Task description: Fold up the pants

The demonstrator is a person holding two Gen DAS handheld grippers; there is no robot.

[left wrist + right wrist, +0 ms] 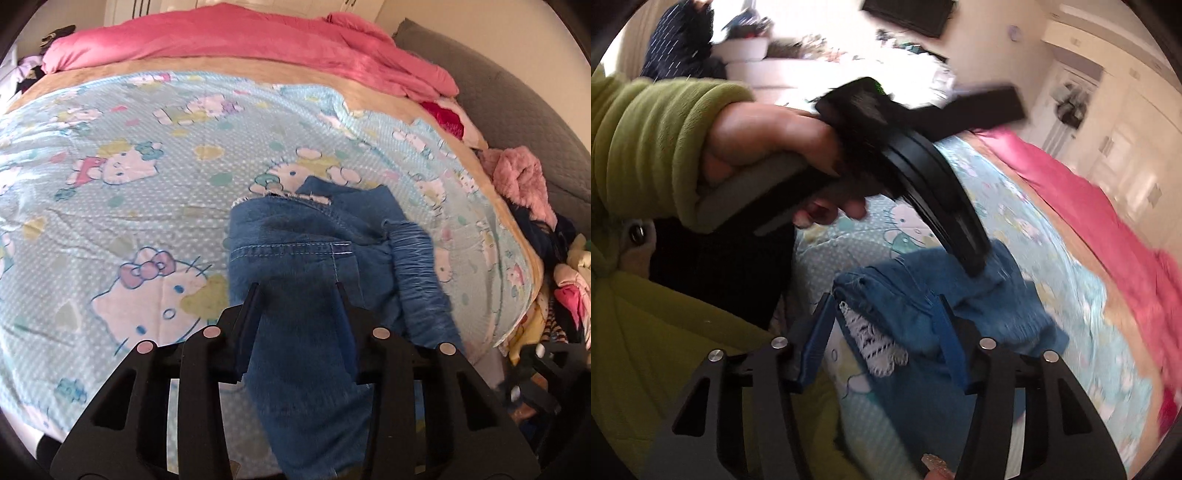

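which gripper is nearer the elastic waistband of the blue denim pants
Left. The left gripper is over the blue denim pants, close beside their gathered elastic waistband. The right gripper is at the frayed hem end.
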